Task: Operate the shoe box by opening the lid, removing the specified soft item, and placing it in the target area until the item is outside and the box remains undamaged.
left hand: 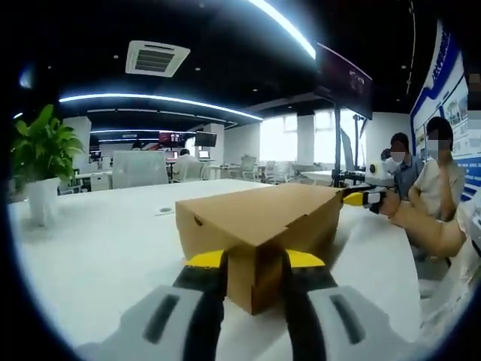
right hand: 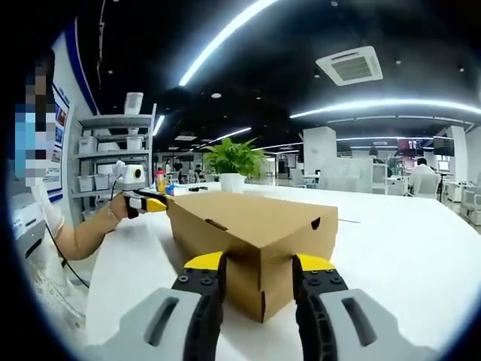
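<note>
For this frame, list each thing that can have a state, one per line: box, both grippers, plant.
Shoe box: lid closed, resting flat on the white table, no damage visible.
Left gripper: jaws open, straddling one corner of the box.
Right gripper: jaws open, straddling the opposite end's corner.
Potted plant: upright on the table behind the box.
Soft item: presumably inside the closed box, cannot confirm.

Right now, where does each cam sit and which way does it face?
Left gripper view: on the left gripper, facing one corner of the closed box; its own jaws straddle that corner, right gripper and forearm at the far end.
Right gripper view: on the right gripper, facing the opposite corner; left gripper beyond.
Shared: box, white table, plant.
</note>
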`<state>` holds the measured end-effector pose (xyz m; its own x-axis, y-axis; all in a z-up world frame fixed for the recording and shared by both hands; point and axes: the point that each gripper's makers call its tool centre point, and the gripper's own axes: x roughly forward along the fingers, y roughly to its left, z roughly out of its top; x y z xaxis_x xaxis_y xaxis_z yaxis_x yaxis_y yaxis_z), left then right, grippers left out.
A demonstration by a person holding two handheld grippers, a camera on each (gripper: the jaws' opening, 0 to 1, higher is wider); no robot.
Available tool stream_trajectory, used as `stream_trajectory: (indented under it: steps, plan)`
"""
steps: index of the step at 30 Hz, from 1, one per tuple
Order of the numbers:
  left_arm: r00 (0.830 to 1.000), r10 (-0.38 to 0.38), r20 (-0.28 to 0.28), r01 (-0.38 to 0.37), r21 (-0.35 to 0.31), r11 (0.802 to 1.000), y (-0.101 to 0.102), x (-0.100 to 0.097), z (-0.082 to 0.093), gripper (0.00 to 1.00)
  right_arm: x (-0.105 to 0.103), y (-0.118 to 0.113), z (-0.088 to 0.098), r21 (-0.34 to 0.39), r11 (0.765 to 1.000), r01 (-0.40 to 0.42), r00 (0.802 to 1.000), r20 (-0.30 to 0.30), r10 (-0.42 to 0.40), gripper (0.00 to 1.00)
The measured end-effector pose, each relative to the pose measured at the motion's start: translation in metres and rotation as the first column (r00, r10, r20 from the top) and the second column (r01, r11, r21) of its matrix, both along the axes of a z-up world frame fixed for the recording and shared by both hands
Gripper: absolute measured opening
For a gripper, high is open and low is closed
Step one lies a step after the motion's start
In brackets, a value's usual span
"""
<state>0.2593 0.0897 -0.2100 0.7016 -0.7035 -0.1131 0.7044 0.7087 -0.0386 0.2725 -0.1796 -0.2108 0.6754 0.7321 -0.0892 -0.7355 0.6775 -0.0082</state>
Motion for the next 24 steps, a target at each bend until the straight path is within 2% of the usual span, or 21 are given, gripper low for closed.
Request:
stream_trajectory:
  steps: [4, 8, 10, 24]
  plan:
    - [1.000, 0.004, 0.001, -0.004, -0.012, 1.000, 0.001, 0.000, 0.002, 0.29, -0.001, 0.000, 0.004, 0.029, 1.000, 0.003, 1.000, 0.007, -0.003, 0.35]
    - [1.000, 0.000, 0.015, 0.000, -0.063, 0.998, 0.003, -0.003, 0.011, 0.28, -0.002, -0.001, 0.012, 0.081, 0.997, 0.000, 1.000, 0.013, -0.001, 0.35]
    - [1.000, 0.000, 0.023, 0.002, -0.079, 0.997, 0.004, -0.004, 0.014, 0.28, -0.002, 0.000, 0.013, 0.085, 0.996, 0.001, 1.000, 0.015, -0.002, 0.35]
    - [0.999, 0.001, 0.046, 0.003, -0.084, 0.996, 0.000, -0.003, 0.019, 0.29, -0.002, -0.004, 0.018, 0.104, 0.995, 0.002, 0.999, 0.034, -0.005, 0.35]
